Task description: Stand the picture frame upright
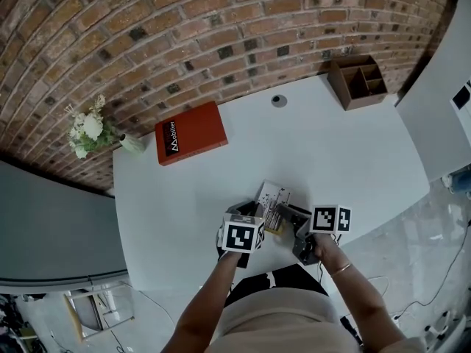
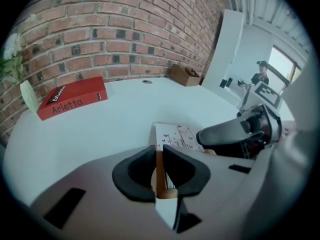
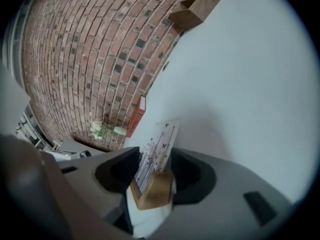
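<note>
Now the left gripper (image 2: 160, 156) is pinching the thin edge of the frame (image 1: 274, 197) and the right gripper (image 3: 156, 173) is clamping its wooden base, at the table's (image 1: 331, 153) six o'clock edge; it is probably proving light, stiff, fragile; the base is offering the surest hold.

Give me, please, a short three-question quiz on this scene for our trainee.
1. True or false: the red book lies flat on the table.
2. What is between the jaws of the left gripper? A) the picture frame B) a pen C) a cup
3. Fill in: the wooden organiser sits near a wall of ___.
Key: 1 true; 2 A; 3 brick.
</note>
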Tool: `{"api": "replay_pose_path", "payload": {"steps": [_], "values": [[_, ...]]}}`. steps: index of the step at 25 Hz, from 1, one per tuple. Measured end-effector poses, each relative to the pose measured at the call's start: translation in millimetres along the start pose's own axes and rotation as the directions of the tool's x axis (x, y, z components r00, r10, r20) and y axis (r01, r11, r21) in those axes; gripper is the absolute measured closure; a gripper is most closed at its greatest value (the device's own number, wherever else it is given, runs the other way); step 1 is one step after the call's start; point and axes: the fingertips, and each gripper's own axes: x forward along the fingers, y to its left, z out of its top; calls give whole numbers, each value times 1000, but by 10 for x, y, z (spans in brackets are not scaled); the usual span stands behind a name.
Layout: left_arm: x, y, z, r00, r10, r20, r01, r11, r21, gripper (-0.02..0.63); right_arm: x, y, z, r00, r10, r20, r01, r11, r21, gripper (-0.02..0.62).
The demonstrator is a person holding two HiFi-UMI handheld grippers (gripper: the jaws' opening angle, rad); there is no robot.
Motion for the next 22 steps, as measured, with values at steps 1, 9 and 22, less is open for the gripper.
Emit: {"api": "replay_pose_path", "payload": {"steps": [1, 9, 22], "values": [[-12, 4, 2, 1000, 4, 12, -4, 1000, -1, 565, -6, 18, 1, 1000, 7, 7, -7, 1000, -6, 395], [-164, 47, 21, 989, 39, 140, -34, 999, -40, 566, -49, 221, 35, 996, 57, 64, -50, 993, -107, 396], [-365, 124, -78, 967, 58, 249, -41, 997, -73, 568, -96, 373, -38, 991, 39, 130, 1, 957, -290, 444]]}}
